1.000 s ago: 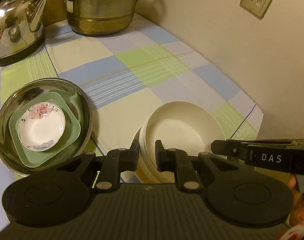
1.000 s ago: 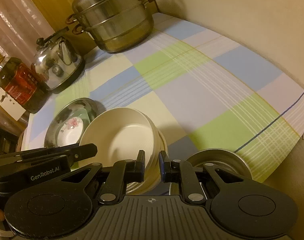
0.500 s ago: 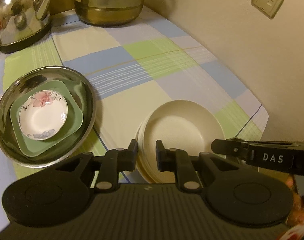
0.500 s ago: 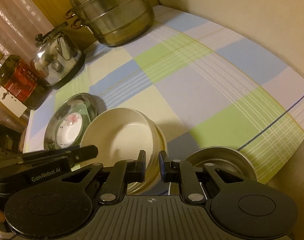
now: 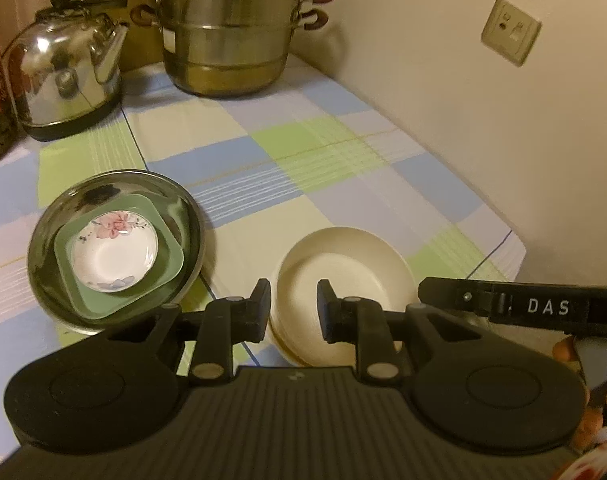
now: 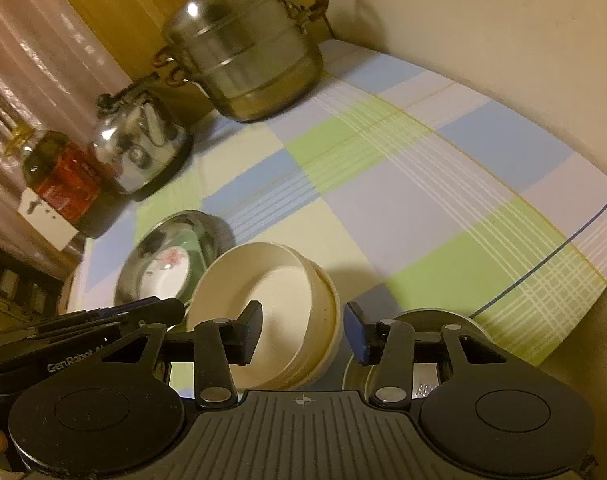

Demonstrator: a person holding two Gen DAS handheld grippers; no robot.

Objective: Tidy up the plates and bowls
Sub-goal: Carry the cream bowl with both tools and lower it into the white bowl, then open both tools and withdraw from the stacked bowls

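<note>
With both tongs opening and the cream bowls (image 5: 343, 276) stacked just ahead, their rim between the left tongs' (image 5: 293, 304) and right tongs' (image 6: 301, 330) loosening jaws, I'd lift clear before backing off, lest a pad drag the stack.

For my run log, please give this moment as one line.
left gripper: opening, nothing between | right gripper: opening, astride rim of cream bowls | steel bowl: beside stack
</note>
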